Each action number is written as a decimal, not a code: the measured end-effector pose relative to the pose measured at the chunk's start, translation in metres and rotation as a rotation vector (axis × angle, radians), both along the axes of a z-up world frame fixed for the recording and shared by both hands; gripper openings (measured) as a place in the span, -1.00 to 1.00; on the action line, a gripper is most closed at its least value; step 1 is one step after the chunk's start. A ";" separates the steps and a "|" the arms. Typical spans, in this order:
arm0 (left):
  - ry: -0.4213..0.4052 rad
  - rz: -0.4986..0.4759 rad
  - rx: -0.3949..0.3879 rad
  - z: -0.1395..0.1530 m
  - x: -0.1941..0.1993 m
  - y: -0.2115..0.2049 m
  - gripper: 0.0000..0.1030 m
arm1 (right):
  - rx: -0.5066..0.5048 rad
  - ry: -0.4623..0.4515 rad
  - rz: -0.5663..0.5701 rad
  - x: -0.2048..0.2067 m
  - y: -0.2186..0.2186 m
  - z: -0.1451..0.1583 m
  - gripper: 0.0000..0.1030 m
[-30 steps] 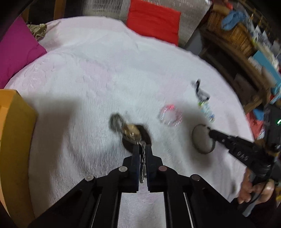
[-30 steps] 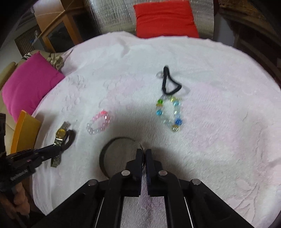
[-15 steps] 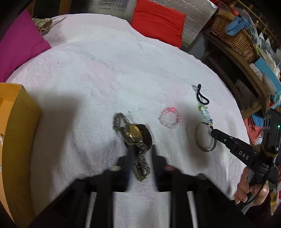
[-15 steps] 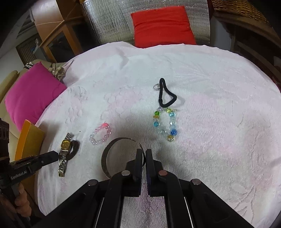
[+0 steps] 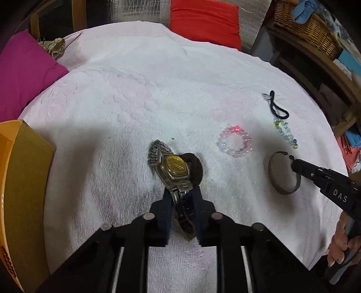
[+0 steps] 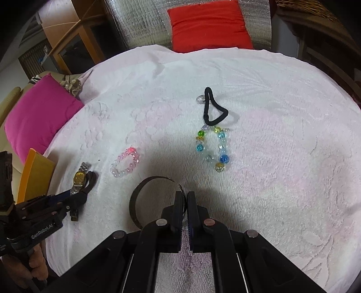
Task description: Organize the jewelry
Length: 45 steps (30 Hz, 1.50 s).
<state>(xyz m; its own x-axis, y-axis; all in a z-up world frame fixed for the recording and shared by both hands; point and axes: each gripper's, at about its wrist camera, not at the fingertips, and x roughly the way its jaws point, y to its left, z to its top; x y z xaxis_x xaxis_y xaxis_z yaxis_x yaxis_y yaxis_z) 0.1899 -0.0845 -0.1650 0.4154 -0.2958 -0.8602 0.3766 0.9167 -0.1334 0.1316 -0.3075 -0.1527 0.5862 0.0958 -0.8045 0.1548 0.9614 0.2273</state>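
Note:
A gold-faced metal watch [image 5: 173,168] lies on the white towel [image 5: 135,94] over a dark hair tie [image 5: 194,168]. My left gripper [image 5: 180,198] is open, its fingers on either side of the watch strap; it also shows in the right wrist view [image 6: 74,198]. My right gripper [image 6: 183,198] is shut on the rim of a dark metal bangle [image 6: 140,196], also seen in the left wrist view [image 5: 283,172]. A pink bead bracelet [image 5: 235,144], a multicoloured bead bracelet [image 6: 212,147] and a black hair tie [image 6: 213,110] lie further out.
An orange box [image 5: 20,180] stands at the towel's left edge. A magenta cushion [image 5: 24,69] lies far left and a red cushion [image 5: 203,20] at the back. Wicker baskets and shelves [image 5: 315,29] stand at the right.
My left gripper has opened and let go of the watch strap, and the watch now lies on the towel. The right gripper stays shut on the bangle.

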 end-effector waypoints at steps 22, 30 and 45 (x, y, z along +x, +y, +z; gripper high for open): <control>0.024 0.109 -0.432 0.029 0.008 0.058 -0.66 | 0.022 -0.092 0.009 -0.005 0.005 0.017 -0.91; 0.096 0.137 -0.300 0.009 0.012 0.050 -0.66 | 0.023 -0.089 0.005 -0.004 0.003 0.017 -0.91; 0.023 0.188 -0.143 -0.003 0.041 0.020 -0.01 | 0.026 -0.072 0.001 -0.002 0.004 0.012 -0.91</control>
